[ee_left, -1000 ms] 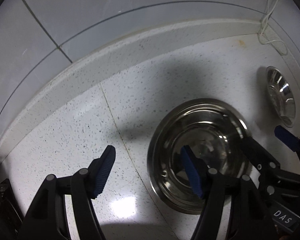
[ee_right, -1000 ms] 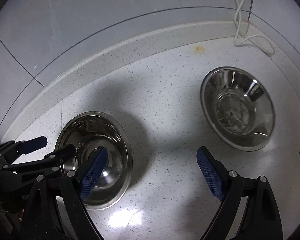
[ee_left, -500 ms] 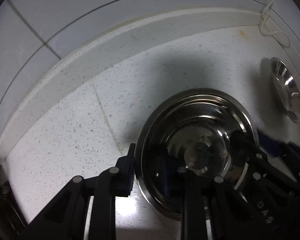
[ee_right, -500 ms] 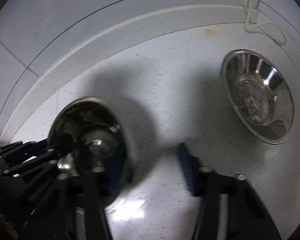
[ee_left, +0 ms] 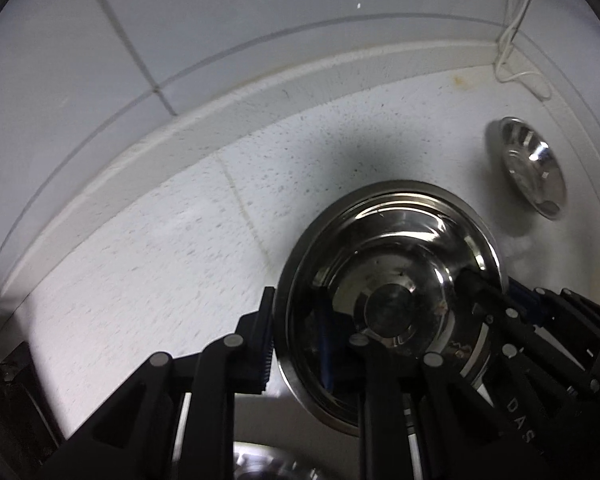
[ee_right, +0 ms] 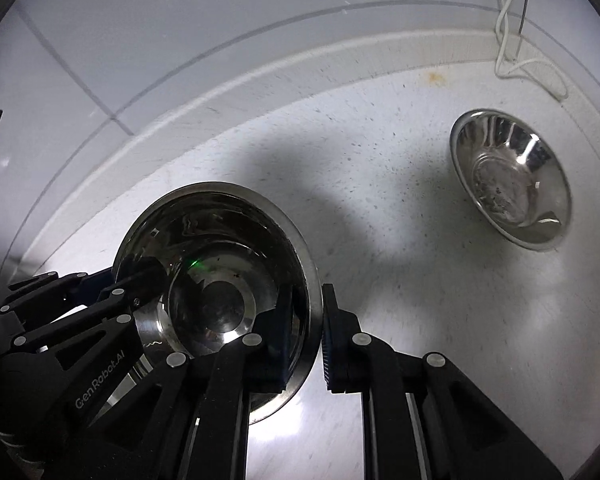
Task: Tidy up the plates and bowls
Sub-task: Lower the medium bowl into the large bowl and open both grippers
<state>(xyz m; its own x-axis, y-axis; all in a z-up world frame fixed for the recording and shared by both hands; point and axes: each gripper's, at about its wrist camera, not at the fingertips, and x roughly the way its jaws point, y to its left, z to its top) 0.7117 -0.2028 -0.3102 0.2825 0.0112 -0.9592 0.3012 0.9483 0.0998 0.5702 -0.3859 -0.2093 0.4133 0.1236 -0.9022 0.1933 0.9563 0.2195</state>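
A large steel bowl (ee_left: 396, 264) is held between both grippers above the speckled white counter (ee_left: 160, 248). My left gripper (ee_left: 296, 344) is shut on the bowl's left rim, one finger outside and one inside. My right gripper (ee_right: 304, 336) is shut on its right rim (ee_right: 308, 280) the same way. Each gripper shows in the other's view, the right one (ee_left: 500, 300) and the left one (ee_right: 140, 276). A smaller steel bowl (ee_right: 512, 180) sits on the counter to the right, also in the left wrist view (ee_left: 528, 168).
A white tiled wall (ee_left: 260, 40) with a raised backsplash ledge runs behind the counter. A white cable (ee_right: 512, 40) hangs in the back right corner. Another shiny steel piece (ee_left: 260, 464) shows below the held bowl.
Both grippers have closed from open onto opposite rims of the large bowl. The bowl has risen off the counter and tilted toward the cameras.
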